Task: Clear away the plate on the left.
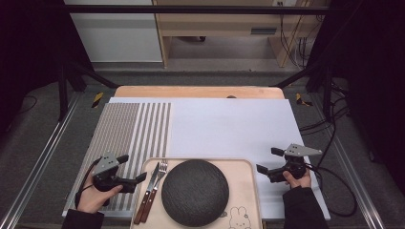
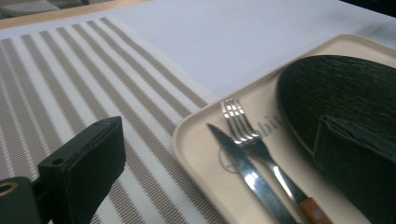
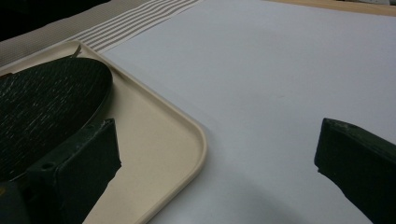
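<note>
Left gripper [image 1: 133,168] at 9 o'clock of beige tray [image 1: 250,183], jaws spread, nothing between, over striped mat [image 1: 129,129]. Right gripper [image 1: 268,160] at 3 o'clock of tray, jaws spread, over white sheet [image 1: 224,126]. Dark round plate [image 1: 195,192] at tray centre; knife [image 1: 145,193] and fork [image 1: 156,185] side by side at plate's 9 o'clock.

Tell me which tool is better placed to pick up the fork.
Probably the left tool: it is open beside the tray's left edge, where the fork lies. The plate separates it from the right tool.
</note>
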`<state>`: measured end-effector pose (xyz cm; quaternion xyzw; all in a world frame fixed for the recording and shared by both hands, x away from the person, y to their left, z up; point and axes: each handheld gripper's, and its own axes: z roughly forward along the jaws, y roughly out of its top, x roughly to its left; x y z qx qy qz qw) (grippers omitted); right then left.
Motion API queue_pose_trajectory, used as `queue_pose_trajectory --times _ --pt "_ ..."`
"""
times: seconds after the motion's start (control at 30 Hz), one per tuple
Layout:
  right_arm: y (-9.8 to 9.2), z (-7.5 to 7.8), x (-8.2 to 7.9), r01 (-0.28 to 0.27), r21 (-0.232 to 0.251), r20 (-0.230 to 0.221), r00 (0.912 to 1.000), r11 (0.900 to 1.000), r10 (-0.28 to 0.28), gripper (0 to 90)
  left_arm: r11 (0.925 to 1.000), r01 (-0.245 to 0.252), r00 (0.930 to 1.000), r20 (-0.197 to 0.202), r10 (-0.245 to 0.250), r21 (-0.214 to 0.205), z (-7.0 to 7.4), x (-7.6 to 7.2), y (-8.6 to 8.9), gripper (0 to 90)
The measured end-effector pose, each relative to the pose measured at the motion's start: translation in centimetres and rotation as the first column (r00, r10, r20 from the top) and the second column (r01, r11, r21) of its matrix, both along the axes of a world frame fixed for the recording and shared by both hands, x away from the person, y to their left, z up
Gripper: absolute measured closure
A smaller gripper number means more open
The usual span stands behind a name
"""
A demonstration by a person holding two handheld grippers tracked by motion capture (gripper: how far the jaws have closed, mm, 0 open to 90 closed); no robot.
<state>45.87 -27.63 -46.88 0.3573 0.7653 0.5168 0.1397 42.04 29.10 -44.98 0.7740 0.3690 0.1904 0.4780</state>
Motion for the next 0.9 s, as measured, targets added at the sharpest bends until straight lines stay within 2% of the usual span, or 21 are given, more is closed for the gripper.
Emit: queue_pose_trajectory --times 0.17,0.23,0.47,0.7,0.9 --pt "0.0 -0.1 0.0 0.0 0.001 -0.005 1.0 1.0 0.0 0.4 0.9991 -0.041 0.9991 0.013 0.041 -0.012 -0.6 0.4 1.3 2.2" --pt "0.0 -0.1 0.0 0.0 0.0 -0.009 1.0 1.0 0.0 0.4 0.9989 -0.043 0.9988 0.025 0.043 -0.021 -0.9 0.6 1.6 2.2" --pt "-0.1 -0.3 0.1 0.003 -0.001 -0.019 0.9998 1.0 -0.004 0.4 0.9949 -0.101 0.9948 0.009 0.101 0.003 -1.9 1.1 3.2 2.1" --pt "-0.1 -0.4 0.2 0.001 -0.006 -0.03 0.9996 1.0 -0.001 0.4 0.9929 -0.119 0.9928 0.019 0.119 0.008 -2.1 1.3 4.0 1.9" --pt "-0.2 -0.4 0.1 0.004 -0.003 -0.032 0.9995 1.0 -0.004 0.4 0.9918 -0.127 0.9919 0.005 0.127 0.016 -2.5 1.5 4.3 1.7"
